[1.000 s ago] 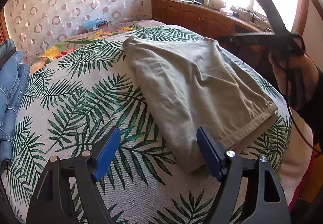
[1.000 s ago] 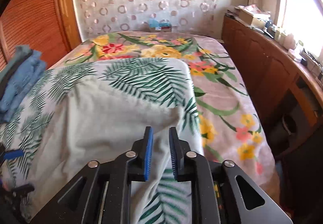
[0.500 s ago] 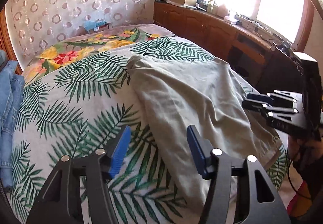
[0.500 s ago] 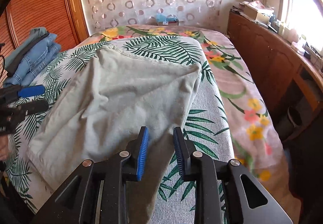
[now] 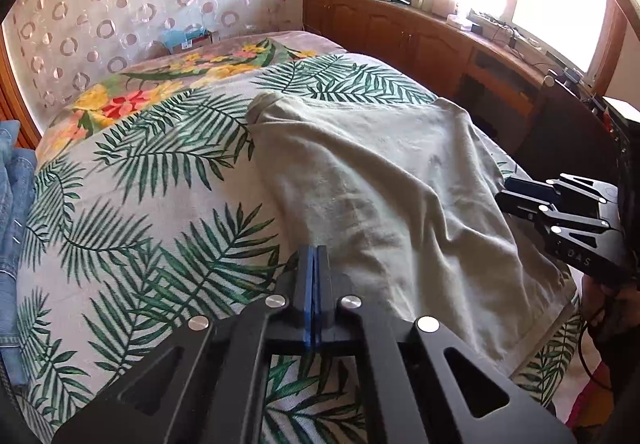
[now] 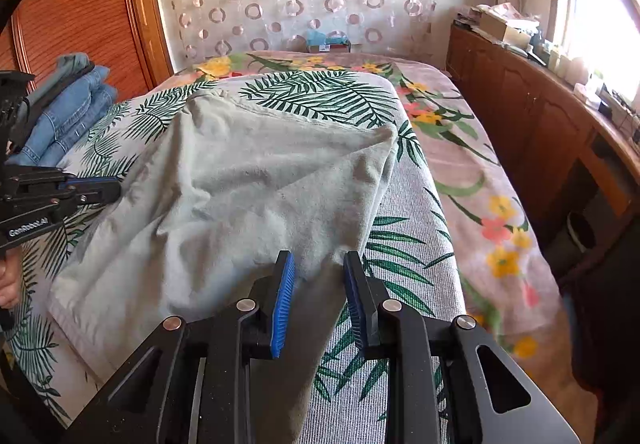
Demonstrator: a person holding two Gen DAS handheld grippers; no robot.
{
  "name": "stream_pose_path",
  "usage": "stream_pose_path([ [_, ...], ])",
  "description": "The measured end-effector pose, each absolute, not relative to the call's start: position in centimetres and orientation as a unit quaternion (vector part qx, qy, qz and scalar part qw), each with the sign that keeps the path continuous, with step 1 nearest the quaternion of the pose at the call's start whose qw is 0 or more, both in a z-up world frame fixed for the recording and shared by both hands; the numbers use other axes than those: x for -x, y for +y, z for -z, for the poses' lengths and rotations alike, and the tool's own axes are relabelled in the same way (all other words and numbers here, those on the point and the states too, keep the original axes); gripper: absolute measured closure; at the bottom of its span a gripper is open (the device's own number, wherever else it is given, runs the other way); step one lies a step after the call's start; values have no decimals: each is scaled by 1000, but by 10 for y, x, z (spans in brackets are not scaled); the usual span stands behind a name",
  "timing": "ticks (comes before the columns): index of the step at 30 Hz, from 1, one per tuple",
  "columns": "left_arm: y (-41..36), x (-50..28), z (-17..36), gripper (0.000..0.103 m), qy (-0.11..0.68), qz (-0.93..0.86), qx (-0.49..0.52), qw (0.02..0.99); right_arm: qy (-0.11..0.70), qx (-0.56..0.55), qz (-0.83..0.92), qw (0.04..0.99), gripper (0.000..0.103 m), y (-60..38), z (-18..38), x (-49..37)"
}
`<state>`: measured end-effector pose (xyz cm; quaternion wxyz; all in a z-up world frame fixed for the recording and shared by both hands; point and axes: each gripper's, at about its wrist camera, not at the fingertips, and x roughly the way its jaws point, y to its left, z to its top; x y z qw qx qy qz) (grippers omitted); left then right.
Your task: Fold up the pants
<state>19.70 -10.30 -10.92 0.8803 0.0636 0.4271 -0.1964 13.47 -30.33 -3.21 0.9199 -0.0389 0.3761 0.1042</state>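
Observation:
Beige pants [image 5: 380, 184] lie folded on the palm-leaf blanket [image 5: 140, 204], with one end hanging over the bed's near edge. My left gripper [image 5: 314, 256] is shut, its blue pads pressed together at the pants' left edge; no cloth shows between them. In the right wrist view it sits at the far left as the left gripper [image 6: 114, 183], tip touching the pants [image 6: 248, 180]. My right gripper [image 6: 320, 276] has its pads a little apart, and a thick band of pants cloth fills the gap. In the left wrist view the right gripper [image 5: 505, 196] is at the pants' right edge.
A stack of blue jeans [image 6: 68, 104] lies at the bed's left side. A floral blanket [image 6: 480, 184] covers the far and right part of the bed. Wooden cabinets [image 6: 520, 116] with clutter run under the window. A hand [image 5: 612, 308] holds the right gripper.
The left gripper's jaws went from wide open to fully shut as it shifted to the pants' left edge. The right gripper came down, and the lifted cloth now lies spread on the bed.

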Motion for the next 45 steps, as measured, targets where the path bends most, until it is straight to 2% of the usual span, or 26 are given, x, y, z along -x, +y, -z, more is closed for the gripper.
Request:
stream_pose_path([
  [6, -93, -194, 100, 101, 431, 198, -41, 879, 376, 36, -106, 920, 76, -304, 33, -136],
  [8, -96, -195, 101, 86, 436, 201, -42, 876, 376, 41, -104, 920, 76, -303, 33, -136],
  [11, -100, -197, 106, 77, 439, 197, -46, 875, 375, 43, -104, 920, 76, -303, 33, -137],
  [13, -104, -199, 113, 75, 450, 200, -46, 869, 375, 43, -104, 920, 76, -303, 33, -136],
  [18, -107, -201, 121, 75, 457, 200, -37, 866, 375, 43, -105, 920, 76, -303, 33, -136],
  [19, -106, -200, 121, 79, 457, 208, -31, 864, 375, 43, -105, 920, 76, -303, 34, -136],
  [20, -106, -199, 121, 93, 459, 213, -31, 862, 375, 43, -105, 920, 76, -303, 34, -136],
  [22, -106, -196, 120, 101, 459, 218, -38, 860, 375, 44, -104, 920, 76, -303, 34, -137],
  [39, -82, -170, 110, 101, 434, 202, -43, 877, 375, 54, -103, 920, 75, -303, 35, -138],
  [42, -82, -161, 108, 91, 433, 199, -55, 877, 375, 51, -104, 920, 75, -304, 35, -138],
  [44, -82, -149, 106, 77, 426, 202, -66, 880, 375, 53, -104, 920, 75, -304, 35, -138],
  [45, -81, -143, 105, 74, 422, 205, -69, 880, 375, 54, -103, 920, 75, -304, 35, -138],
])
